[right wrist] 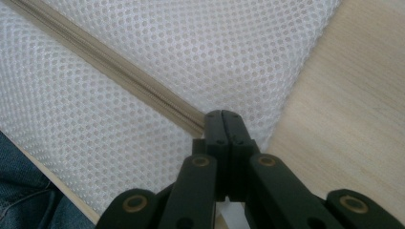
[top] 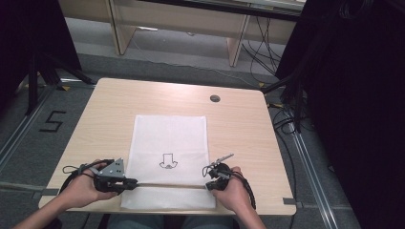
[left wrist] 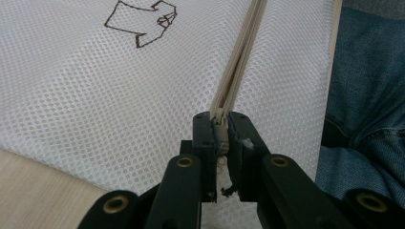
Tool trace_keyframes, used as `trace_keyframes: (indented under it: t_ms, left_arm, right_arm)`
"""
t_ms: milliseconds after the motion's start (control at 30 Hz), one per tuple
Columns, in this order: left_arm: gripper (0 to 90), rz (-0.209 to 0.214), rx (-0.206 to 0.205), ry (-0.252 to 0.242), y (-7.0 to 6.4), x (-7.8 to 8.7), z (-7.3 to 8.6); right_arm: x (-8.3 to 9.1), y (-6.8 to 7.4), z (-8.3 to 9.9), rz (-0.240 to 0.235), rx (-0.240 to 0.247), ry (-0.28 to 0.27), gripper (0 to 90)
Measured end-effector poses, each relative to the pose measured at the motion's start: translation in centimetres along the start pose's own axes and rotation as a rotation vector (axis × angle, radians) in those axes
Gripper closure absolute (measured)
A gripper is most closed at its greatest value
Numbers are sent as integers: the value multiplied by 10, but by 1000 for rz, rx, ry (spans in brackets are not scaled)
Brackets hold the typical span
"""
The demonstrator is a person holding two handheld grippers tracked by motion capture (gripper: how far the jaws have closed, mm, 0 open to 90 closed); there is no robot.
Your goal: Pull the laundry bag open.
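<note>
Two claws pinch the mesh laundry bag's zipper: left claw clamped on the slider, right claw closed on the zipper's end. Next: draw the slider along.

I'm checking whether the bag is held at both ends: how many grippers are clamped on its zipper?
2. The left gripper is shut on the zipper at the mesh bag's left edge; the right gripper is shut on its right end, by the table edge of the bag.
</note>
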State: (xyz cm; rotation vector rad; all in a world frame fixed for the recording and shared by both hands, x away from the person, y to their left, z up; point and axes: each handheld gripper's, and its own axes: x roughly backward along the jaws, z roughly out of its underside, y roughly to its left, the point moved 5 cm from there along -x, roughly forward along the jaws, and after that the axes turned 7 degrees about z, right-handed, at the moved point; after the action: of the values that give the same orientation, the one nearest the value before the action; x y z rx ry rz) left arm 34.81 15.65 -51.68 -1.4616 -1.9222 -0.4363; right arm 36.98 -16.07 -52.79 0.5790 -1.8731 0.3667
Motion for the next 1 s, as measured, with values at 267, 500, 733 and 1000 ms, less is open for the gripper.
trace_keyframes:
  t_ms: [267, 500, 733, 1000]
  left_arm:
    - [820, -16, 13, 6, 4, 7, 6]
    - [820, -27, 20, 3, 5, 12, 12]
    - [820, -13, 29, -4, 4, 12, 12]
    - [820, -49, 33, 29, 10, 21, 22]
  right_arm:
    - [0, 0, 0, 2, 6, 1, 900]
    - [-1, 1, -1, -11, 2, -5, 900]
    - [-1, 0, -1, -12, 21, -9, 900]
    - [-1, 0, -1, -9, 16, -10, 900]
